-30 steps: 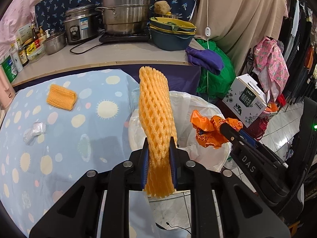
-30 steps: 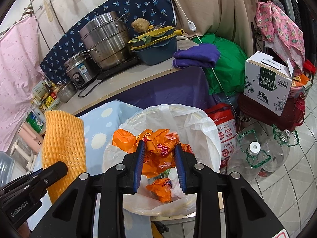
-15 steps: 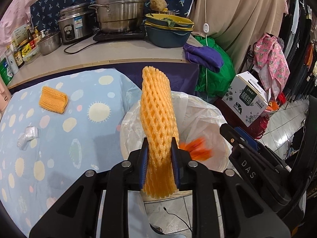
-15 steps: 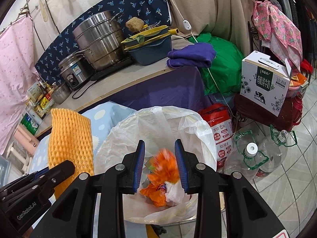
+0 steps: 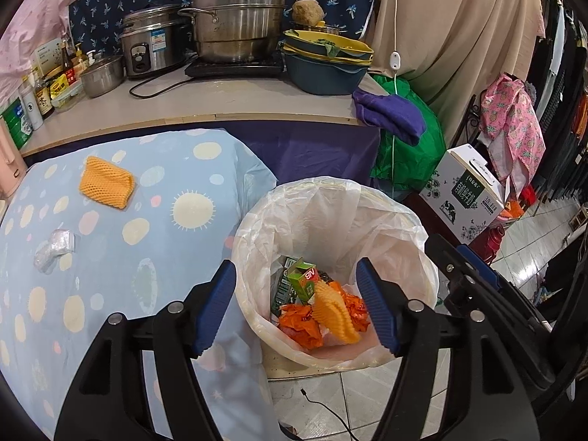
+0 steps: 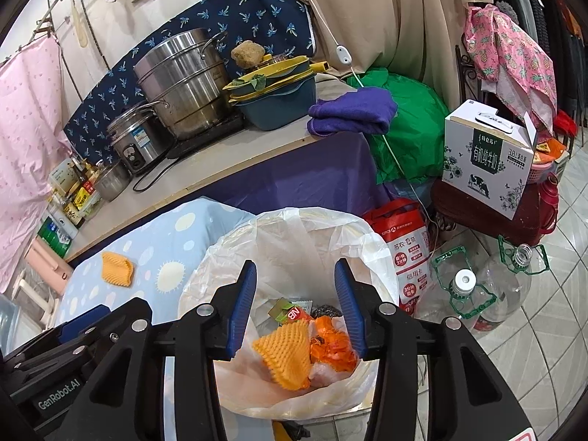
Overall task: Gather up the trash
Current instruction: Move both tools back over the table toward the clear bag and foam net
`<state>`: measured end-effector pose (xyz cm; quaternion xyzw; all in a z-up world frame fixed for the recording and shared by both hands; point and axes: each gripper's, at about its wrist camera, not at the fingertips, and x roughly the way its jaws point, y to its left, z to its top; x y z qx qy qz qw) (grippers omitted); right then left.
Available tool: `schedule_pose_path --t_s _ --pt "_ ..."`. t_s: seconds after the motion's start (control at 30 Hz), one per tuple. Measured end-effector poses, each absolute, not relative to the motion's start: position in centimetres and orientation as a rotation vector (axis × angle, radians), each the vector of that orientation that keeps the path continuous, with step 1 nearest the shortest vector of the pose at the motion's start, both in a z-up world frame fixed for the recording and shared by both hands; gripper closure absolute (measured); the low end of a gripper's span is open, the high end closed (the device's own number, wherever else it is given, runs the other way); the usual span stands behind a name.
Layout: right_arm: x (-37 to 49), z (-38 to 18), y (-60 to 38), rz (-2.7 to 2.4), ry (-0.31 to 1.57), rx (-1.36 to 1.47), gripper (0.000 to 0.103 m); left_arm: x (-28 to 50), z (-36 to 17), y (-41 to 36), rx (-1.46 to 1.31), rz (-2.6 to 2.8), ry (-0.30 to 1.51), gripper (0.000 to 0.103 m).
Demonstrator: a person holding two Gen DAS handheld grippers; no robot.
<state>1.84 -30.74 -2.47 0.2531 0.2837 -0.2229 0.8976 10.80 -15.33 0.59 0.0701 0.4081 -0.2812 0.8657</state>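
Note:
A bin lined with a white plastic bag [image 5: 367,198] [image 6: 330,231] stands on the floor beside the table. Inside lie an orange foam net [image 5: 334,312] [image 6: 288,354], an orange wrapper [image 5: 299,325] [image 6: 332,345] and a green carton [image 5: 303,281]. My left gripper [image 5: 297,308] hangs over the bin, its jaws opening, nothing between them. My right gripper [image 6: 296,303] is also above the bin, jaws opening and empty. On the spotted blue tablecloth [image 5: 110,257] rest another orange foam net [image 5: 106,182] [image 6: 117,268] and a crumpled clear wrapper [image 5: 53,248].
A counter [image 5: 191,104] behind holds a steamer pot [image 5: 239,11], rice cooker, bowls, bottles and a purple cloth [image 5: 389,114]. On the floor to the right are a milk carton box [image 6: 488,167], a red-white bag [image 6: 408,257] and large clear bottles [image 6: 474,294].
Both grippers let go: the orange wrapper dropped from the right one first, then the left one opened and the long orange foam net fell into the bin.

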Motion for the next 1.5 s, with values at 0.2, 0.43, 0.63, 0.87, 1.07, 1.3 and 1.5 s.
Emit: schedule_pose_path --t_s 0.2,0.43,0.63,0.87,1.07,1.3,1.5 --pt "1.9 -2.0 -30.3 -0.457 0.585 0.514 0.06 10.9 0.8 -14.8 0.131 -0.584 0.853 0.038" --pt "2.3 -1.4 -29.4 -0.446 0.583 0.496 0.06 11.0 1.0 -13.9 0.115 -0.578 0.852 0.037" --pt "3.1 -0.8 -28.0 -0.425 0.584 0.475 0.059 11.8 1.3 -12.0 0.081 -0.553 0.853 0.036" --pt "5.2 -0.3 -25.0 -0.379 0.599 0.435 0.056 13.5 1.4 -7.6 0.018 -0.483 0.855 0.033" --pt "8.0 0.0 -21.5 -0.312 0.627 0.392 0.053 15.8 0.5 -1.8 -0.063 -0.379 0.887 0.03" --pt "11.9 -0.4 -16.9 -0.216 0.667 0.357 0.051 18.5 -0.9 5.0 -0.128 -0.239 0.903 0.024" --pt "15.8 -1.2 -13.4 -0.142 0.703 0.336 0.051 20.8 -1.9 10.0 -0.16 -0.127 0.899 0.016"
